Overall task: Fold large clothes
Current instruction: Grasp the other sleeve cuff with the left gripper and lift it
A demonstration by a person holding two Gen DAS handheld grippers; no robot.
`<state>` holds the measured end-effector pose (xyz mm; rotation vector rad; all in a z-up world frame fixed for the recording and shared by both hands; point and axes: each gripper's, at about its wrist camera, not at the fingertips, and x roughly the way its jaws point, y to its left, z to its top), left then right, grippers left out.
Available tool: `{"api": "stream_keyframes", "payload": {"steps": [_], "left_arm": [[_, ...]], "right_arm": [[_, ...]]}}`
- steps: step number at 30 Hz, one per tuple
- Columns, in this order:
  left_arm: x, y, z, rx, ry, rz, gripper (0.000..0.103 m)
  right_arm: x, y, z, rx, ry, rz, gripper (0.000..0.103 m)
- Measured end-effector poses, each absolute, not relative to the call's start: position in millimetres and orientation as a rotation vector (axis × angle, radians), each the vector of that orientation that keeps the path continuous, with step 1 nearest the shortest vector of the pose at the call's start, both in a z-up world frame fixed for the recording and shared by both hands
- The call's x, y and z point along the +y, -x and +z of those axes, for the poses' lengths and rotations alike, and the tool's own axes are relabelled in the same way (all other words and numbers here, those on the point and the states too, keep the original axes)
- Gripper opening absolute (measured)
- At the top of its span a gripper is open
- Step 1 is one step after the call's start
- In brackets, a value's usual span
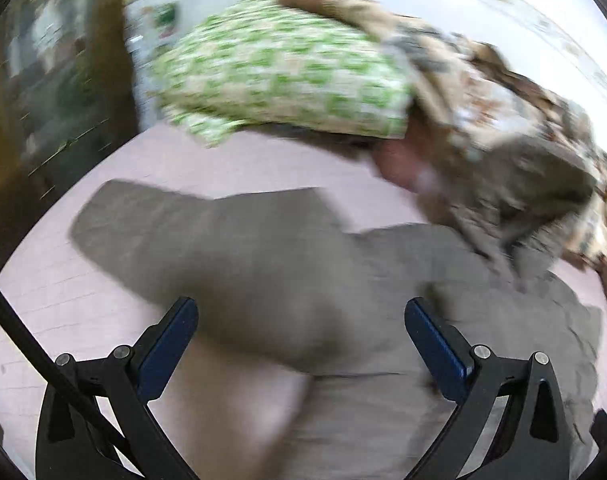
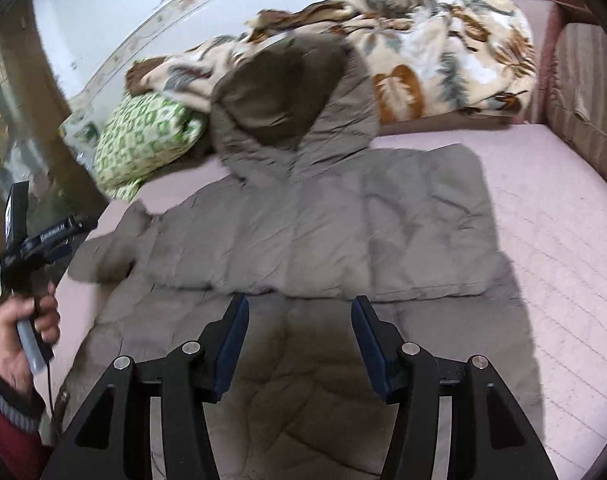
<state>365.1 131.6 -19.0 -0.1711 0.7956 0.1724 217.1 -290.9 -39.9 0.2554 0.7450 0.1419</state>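
Lying flat on a pink bed sheet (image 2: 551, 216), the grey padded coat (image 2: 327, 232) takes most of the right wrist view. Its hood (image 2: 287, 108) points toward the far side of the bed and rests against a leaf-patterned blanket (image 2: 443, 60). A sleeve (image 2: 423, 216) is folded across the body of the coat. A green and white pillow (image 2: 143, 140) lies just beside the hood, on the left side of this view.

The right gripper (image 2: 299, 312) hovers above the lower part of the coat; its jaws stand apart and hold nothing. At the left edge of the same view, the person's left hand (image 2: 27, 332) holds the handle of the left gripper (image 2: 43, 240), off the side of the bed.

The left wrist view is blurred by motion. There the left gripper (image 1: 301, 312) has its jaws wide apart, empty, above the coat (image 1: 263, 264). The pillow (image 1: 279, 68) and the blanket (image 1: 515, 152) are behind the coat, and the sheet (image 1: 63, 292) shows at the left.
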Motion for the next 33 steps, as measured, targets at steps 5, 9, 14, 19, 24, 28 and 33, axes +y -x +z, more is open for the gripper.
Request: {"api": "stream_keyframes", "payload": {"steps": [5, 9, 14, 19, 24, 28, 33], "left_arm": [[241.3, -360.0, -39.3, 0.790, 0.338, 0.315, 0.103], [332.6, -348.6, -61.8, 0.772, 0.610, 0.357, 0.099], [403.3, -342.7, -92.8, 0.714, 0.896, 0.333, 0.077], [428.1, -348.8, -114.4, 0.646, 1.002, 0.331, 0.075], [427.1, -375.2, -120.0, 0.602, 0.949, 0.343, 0.075], [422.6, -403.9, -117.7, 0.598, 0.852, 0.389, 0.068], [420.5, -410.6, -114.4, 0.603, 0.816, 0.410, 0.017]], "right_arm": [[-281.7, -223.0, -38.9, 0.726, -0.241, 0.169, 0.057], [-278.4, -224.8, -43.8, 0.728, -0.220, 0.180, 0.057], [-275.7, -230.0, -49.3, 0.736, -0.222, 0.179, 0.057], [-273.0, -237.1, -52.7, 0.744, -0.236, 0.187, 0.057], [-270.5, -241.1, -57.9, 0.760, -0.225, 0.188, 0.057], [-274.1, -244.0, -61.8, 0.769, -0.230, 0.179, 0.057], [-279.1, -247.9, -64.3, 0.771, -0.243, 0.157, 0.057]]}}
